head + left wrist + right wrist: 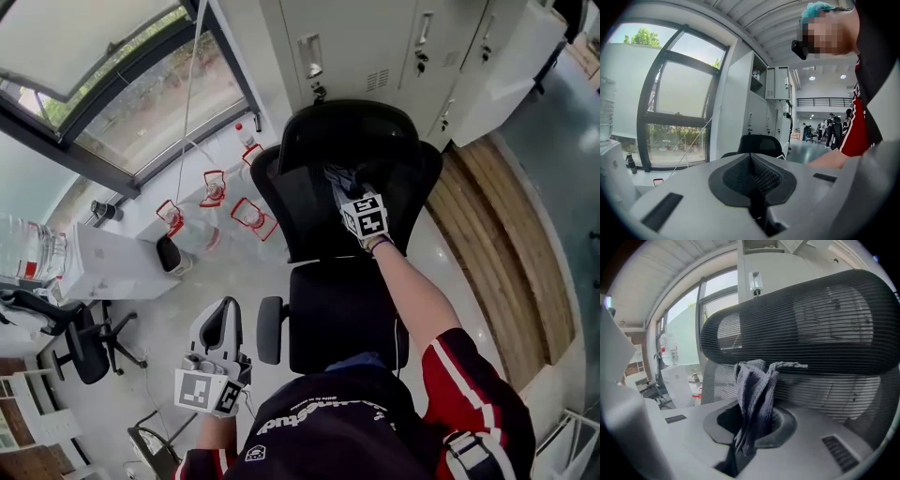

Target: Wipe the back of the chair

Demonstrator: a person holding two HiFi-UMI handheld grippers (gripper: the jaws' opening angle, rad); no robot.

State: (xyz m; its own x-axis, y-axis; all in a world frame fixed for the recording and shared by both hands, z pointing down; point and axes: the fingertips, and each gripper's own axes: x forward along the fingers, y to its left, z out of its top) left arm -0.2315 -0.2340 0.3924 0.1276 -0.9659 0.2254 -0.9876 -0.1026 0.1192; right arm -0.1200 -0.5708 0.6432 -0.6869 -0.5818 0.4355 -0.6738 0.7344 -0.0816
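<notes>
The black chair (328,319) stands just in front of me, seat nearest me, its mesh back (300,202) rising to a rounded headrest (347,131). My right tool (345,187) is pinched shut on a grey cloth (754,390), held up where the back meets the headrest (801,324). I cannot tell whether the cloth touches the mesh. The cloth is soft and waffle-textured and stands in bunched folds. The headrest is taut, fine-ribbed netting that I can see through. My left tool (218,319) hangs low by the armrest (269,328), its jaws together on nothing. Grey lockers (375,47) stand close behind the headrest. Water jugs (211,220) crowd the window side, and pale floor (169,319) lies open to my left.
</notes>
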